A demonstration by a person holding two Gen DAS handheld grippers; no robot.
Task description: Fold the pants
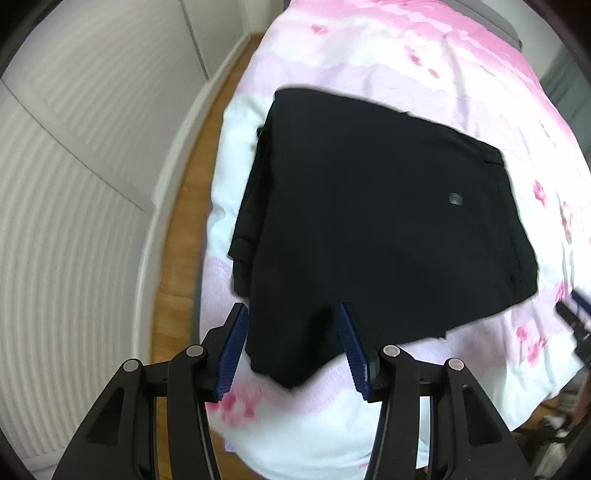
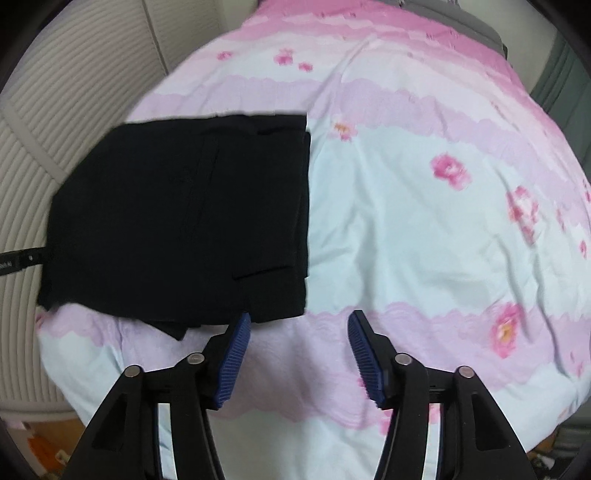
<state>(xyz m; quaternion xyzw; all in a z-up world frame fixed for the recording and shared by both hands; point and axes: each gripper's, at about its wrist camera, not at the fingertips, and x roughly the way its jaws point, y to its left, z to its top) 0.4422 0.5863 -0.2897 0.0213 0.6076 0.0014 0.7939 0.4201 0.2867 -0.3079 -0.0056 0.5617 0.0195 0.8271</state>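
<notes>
The black pants [image 1: 369, 206] lie folded into a compact stack on the pink and white floral bedspread [image 1: 406, 55]. My left gripper [image 1: 293, 314] is open, its blue pads on either side of the near corner of the pants without closing on it. In the right wrist view the pants [image 2: 177, 214] lie at the left, with a small flap sticking out at the near edge. My right gripper [image 2: 299, 321] is open and empty over the bedspread [image 2: 424, 240], just right of the pants' near right corner. The right gripper's tip shows in the left wrist view [image 1: 576, 314].
The bed's left edge drops to a wooden floor strip [image 1: 192, 184] beside white ribbed wardrobe doors [image 1: 74, 147]. A grey pillow or headboard [image 2: 461, 14] is at the far end. The left gripper's tip shows at the left edge of the right wrist view [image 2: 22, 258].
</notes>
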